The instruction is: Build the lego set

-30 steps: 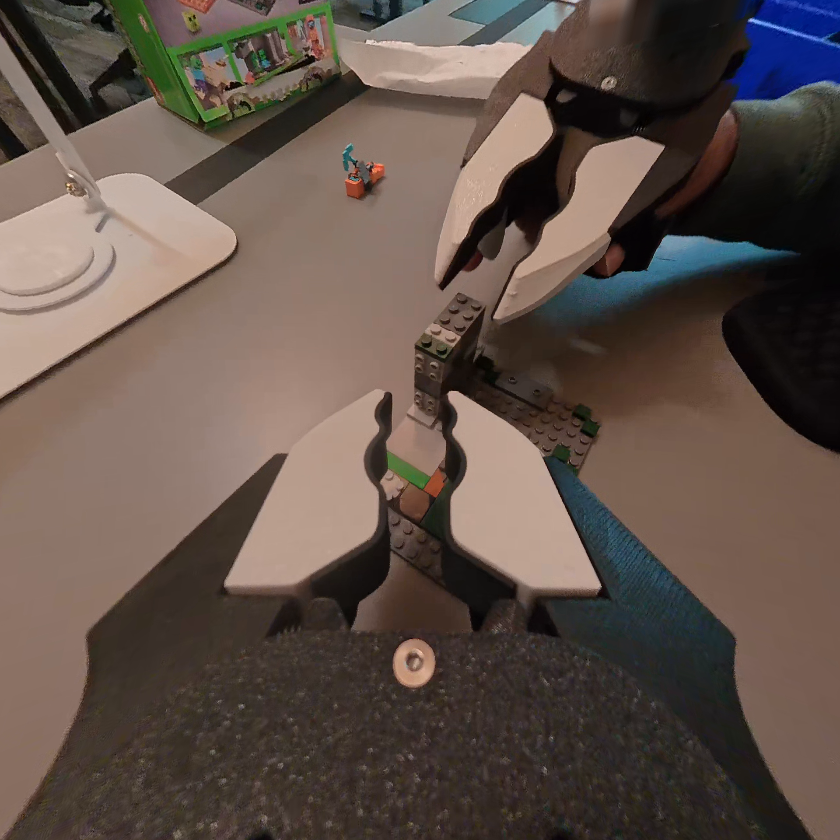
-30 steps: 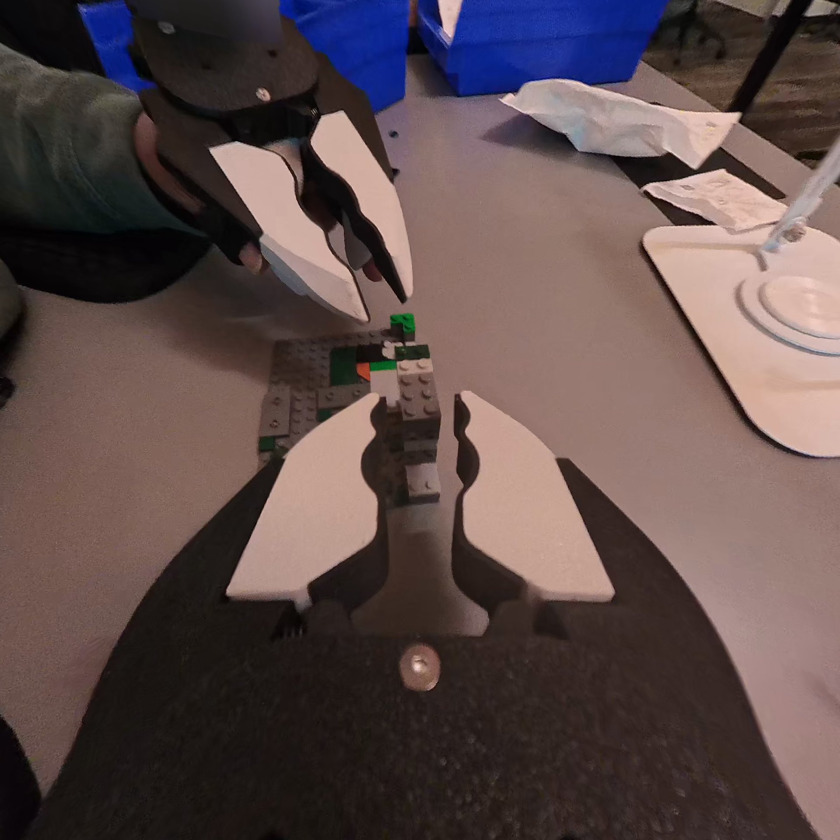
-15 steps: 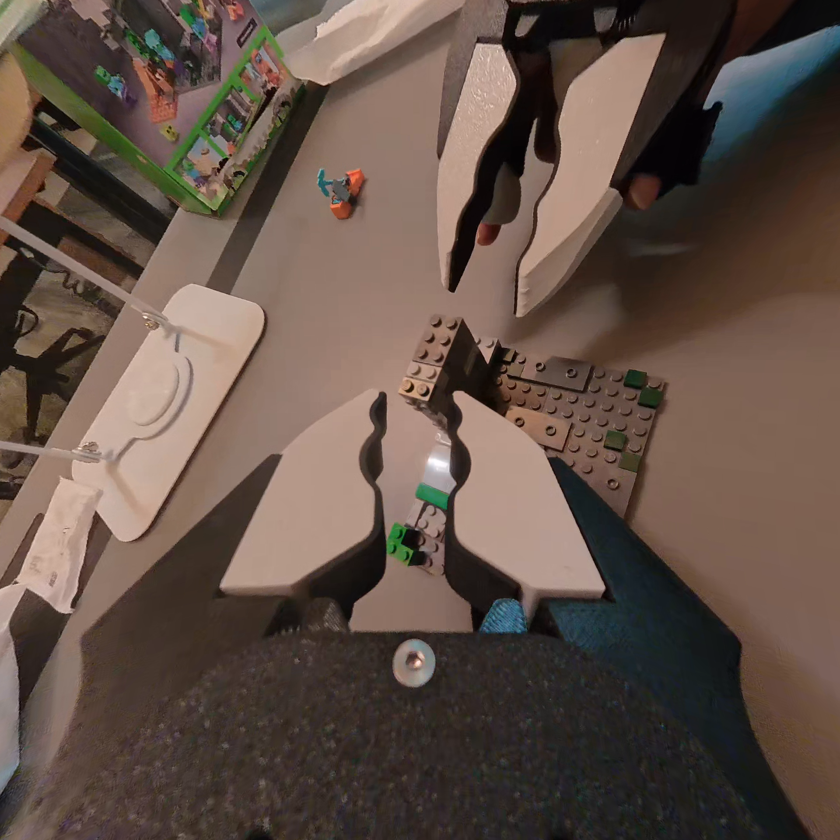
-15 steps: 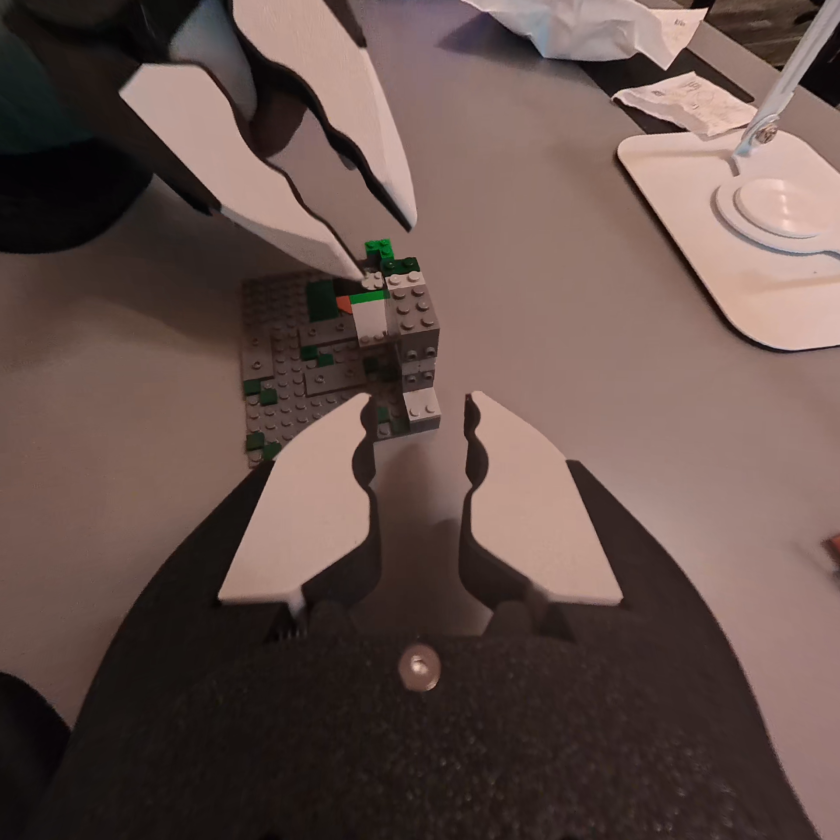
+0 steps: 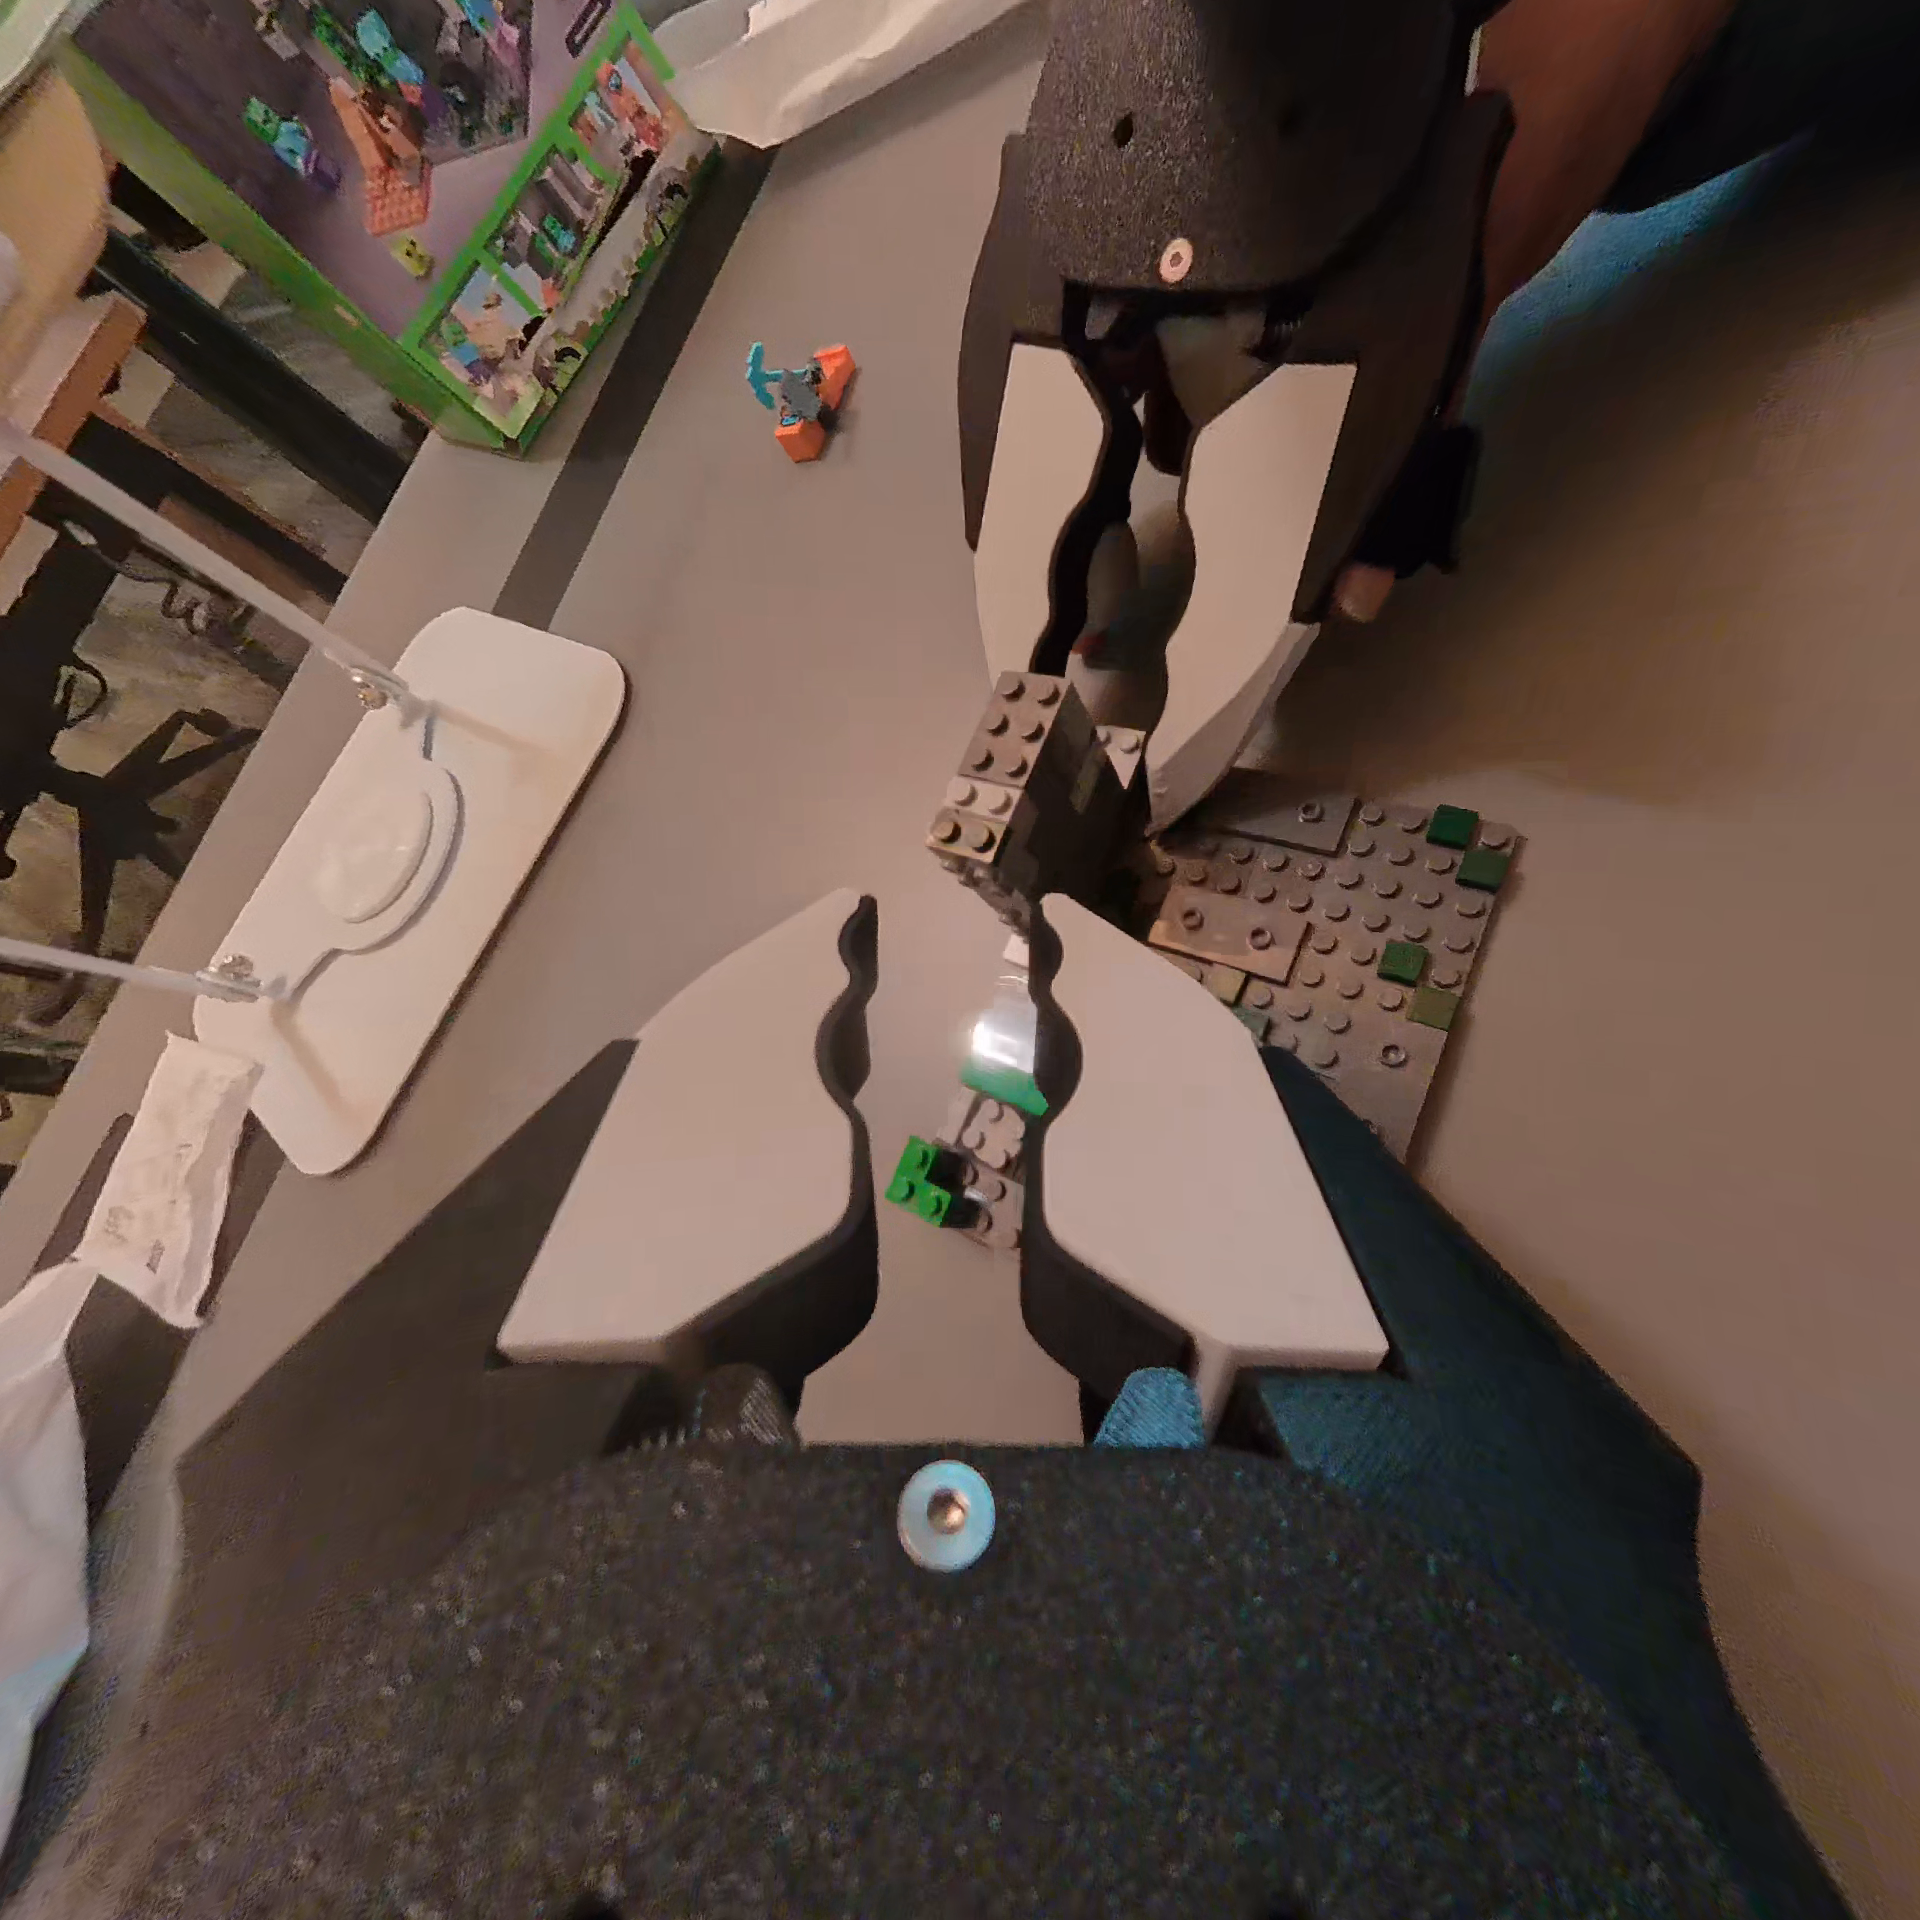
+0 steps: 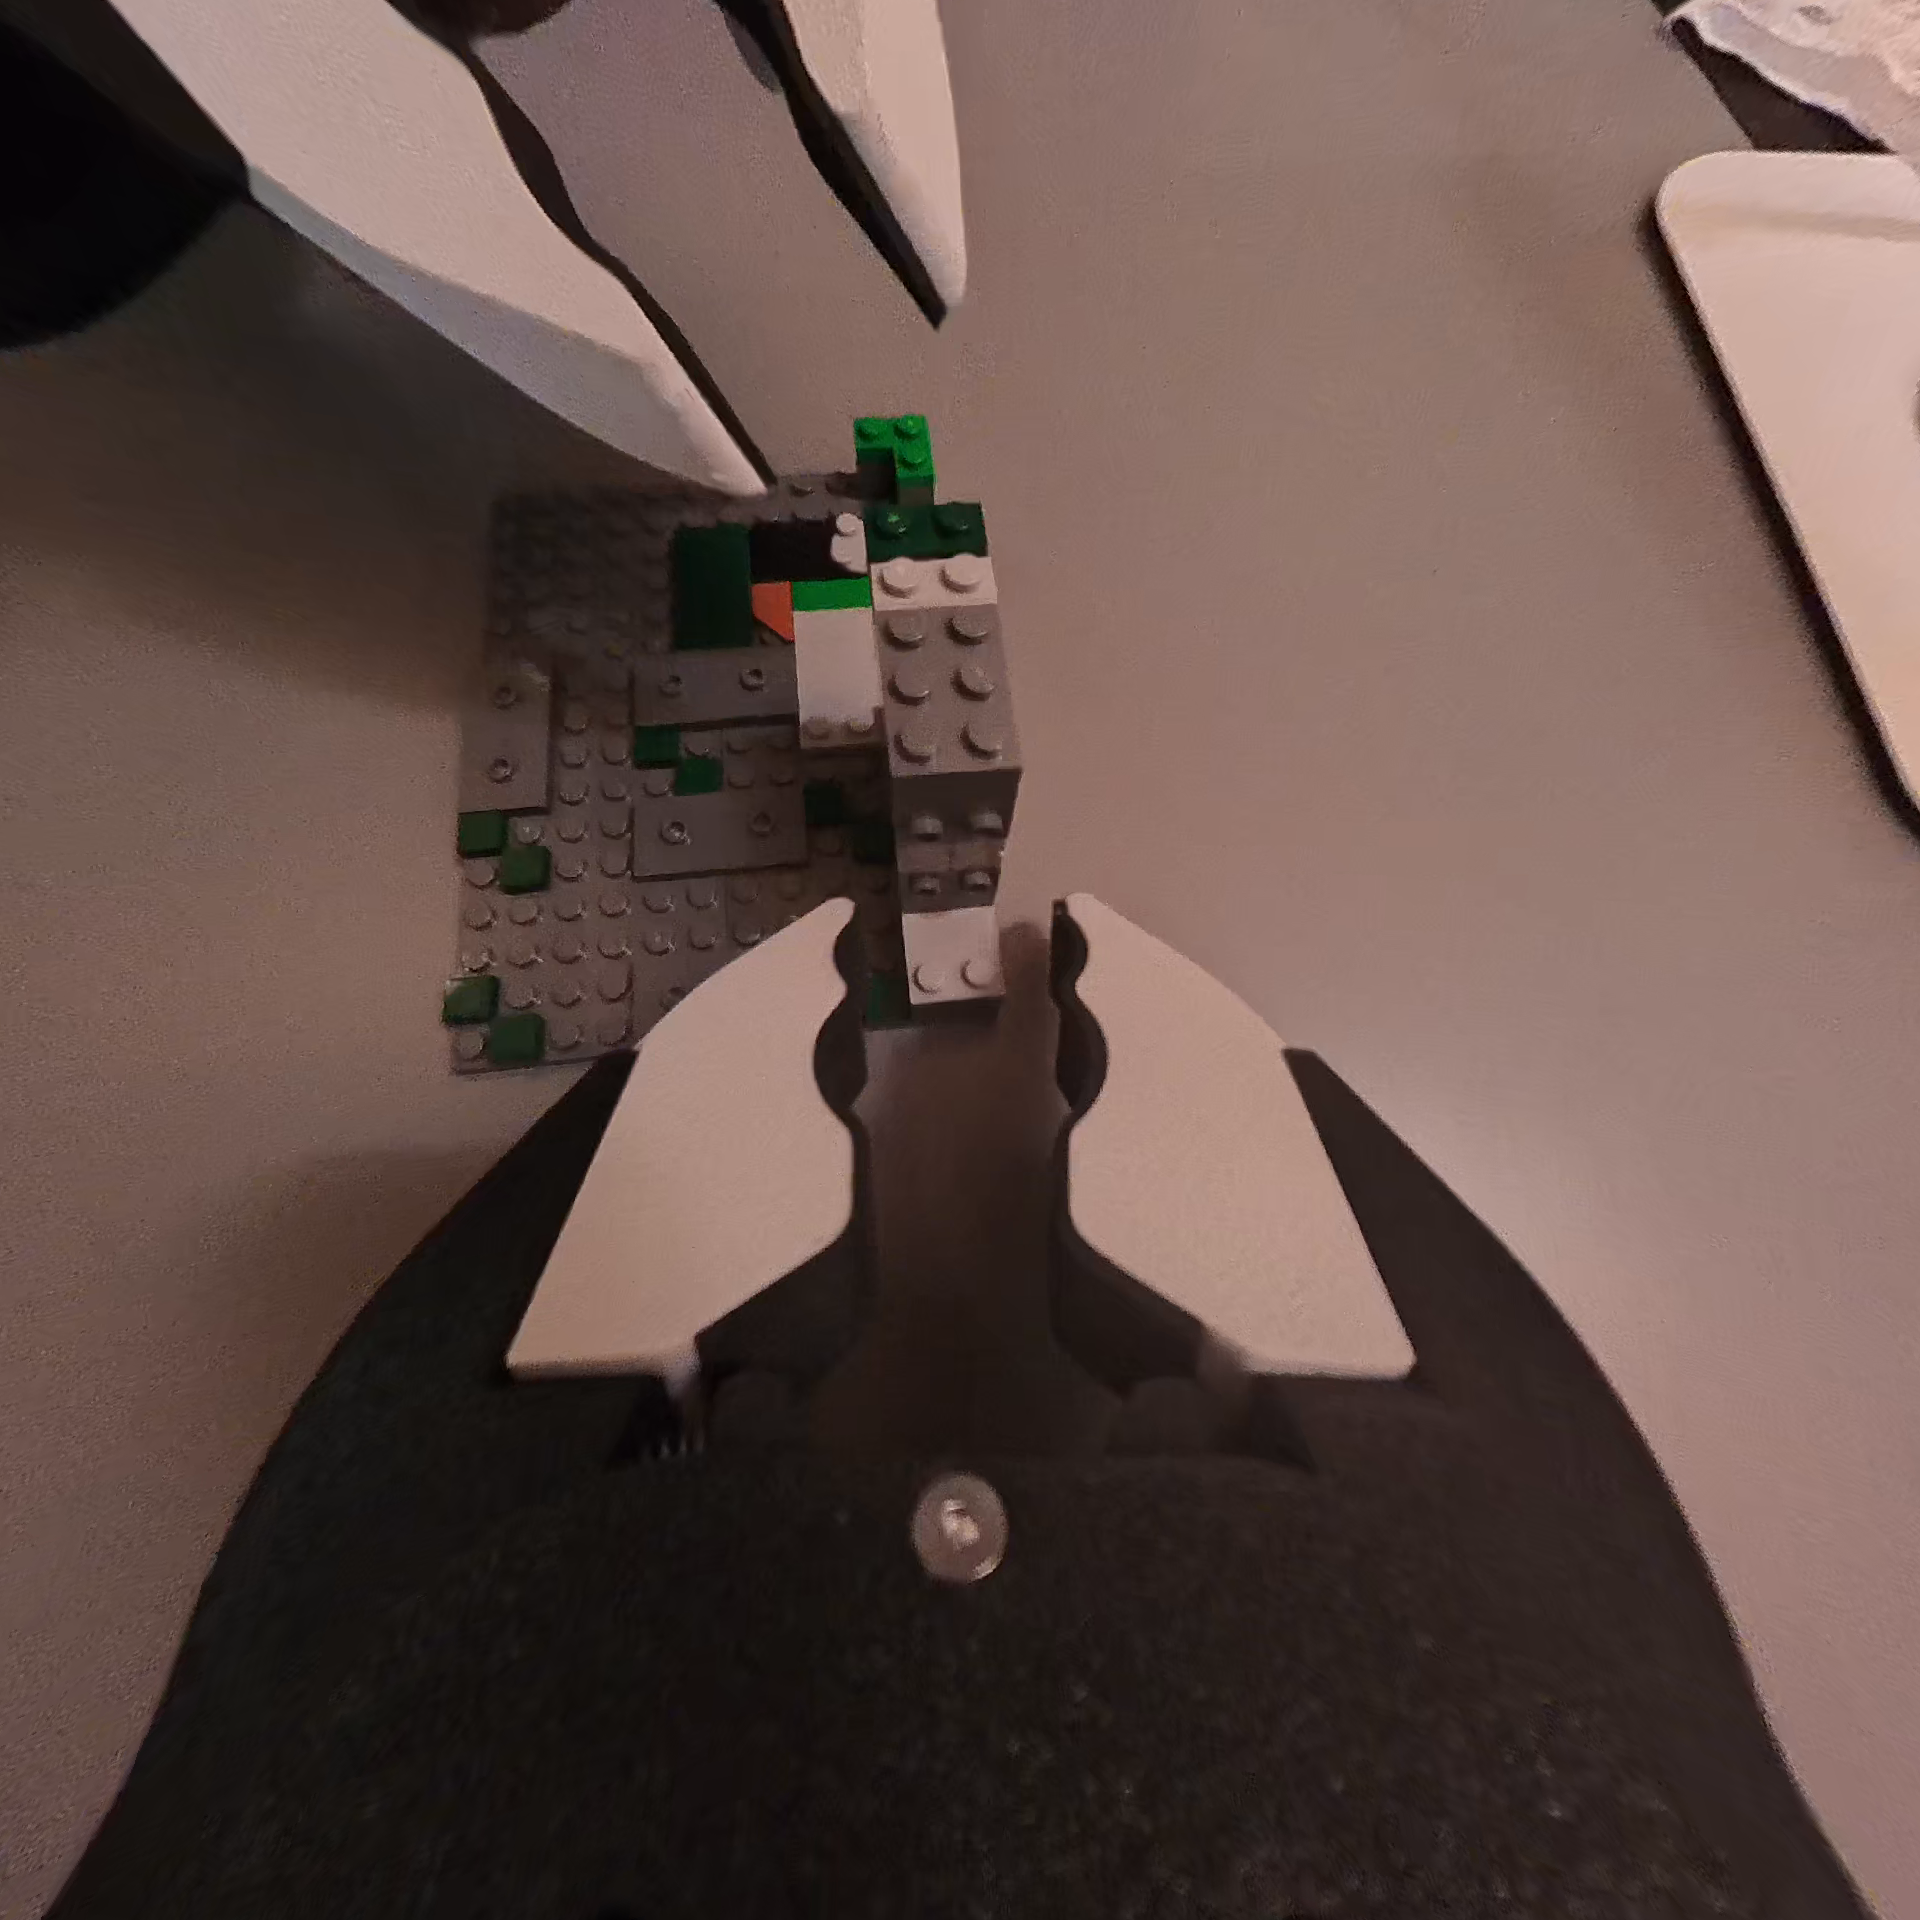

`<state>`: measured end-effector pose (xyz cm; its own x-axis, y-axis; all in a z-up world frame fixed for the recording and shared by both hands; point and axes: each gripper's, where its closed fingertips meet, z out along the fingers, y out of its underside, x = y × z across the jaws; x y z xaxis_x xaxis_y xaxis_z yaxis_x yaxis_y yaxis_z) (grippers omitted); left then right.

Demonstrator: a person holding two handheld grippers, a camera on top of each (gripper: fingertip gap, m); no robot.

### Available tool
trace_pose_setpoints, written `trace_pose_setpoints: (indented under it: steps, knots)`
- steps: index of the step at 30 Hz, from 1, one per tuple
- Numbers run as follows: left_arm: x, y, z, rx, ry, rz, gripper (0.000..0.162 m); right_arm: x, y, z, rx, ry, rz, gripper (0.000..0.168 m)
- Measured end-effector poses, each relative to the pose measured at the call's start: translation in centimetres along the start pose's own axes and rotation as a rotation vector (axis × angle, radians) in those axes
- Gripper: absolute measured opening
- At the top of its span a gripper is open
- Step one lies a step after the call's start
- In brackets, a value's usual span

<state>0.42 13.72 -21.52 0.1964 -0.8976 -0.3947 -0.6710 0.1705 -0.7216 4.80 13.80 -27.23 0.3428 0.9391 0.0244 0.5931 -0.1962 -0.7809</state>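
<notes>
While the grey brick tower is flanked at twelve and six o'clock, both hand-held grippers, left and right, are kept narrowly parted and empty, likely for steadying the baseplate.

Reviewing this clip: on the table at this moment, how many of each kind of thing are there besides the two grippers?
Lego build: 1
Small loose Lego figure: 1
Lego box: 1
White stand base: 1
Crumpled white paper, far end: 1
Paper slip by the stand base: 1
Total: 6
</notes>
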Motion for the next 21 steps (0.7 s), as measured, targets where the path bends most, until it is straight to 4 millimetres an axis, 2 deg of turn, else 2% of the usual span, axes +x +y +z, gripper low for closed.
trace_pose_setpoints:
  steps: [4,8,13,17,21]
  knots:
    - [0.2,0.6,-0.8,0.000,0.030,-0.041,0.027,-0.2,-0.2,0.5,-0.007,-0.032,-0.048,0.017]
    - [0.0,0.9,-1.5,-0.002,0.036,-0.047,0.027,-0.6,-0.6,0.4,0.004,-0.052,-0.092,0.017]
    - [0.8,-0.6,-3.4,0.097,0.258,-0.274,0.029,-1.3,-2.1,-0.6,0.026,-0.039,-0.238,0.017]
    - [2.2,-2.5,-6.1,0.150,0.583,-0.515,0.050,-2.8,-3.1,-1.4,0.020,-0.075,-0.362,0.017]
    - [3.7,-1.8,-6.6,0.019,0.771,-0.535,0.075,-4.6,-4.7,-2.4,0.025,-0.113,-0.513,0.016]
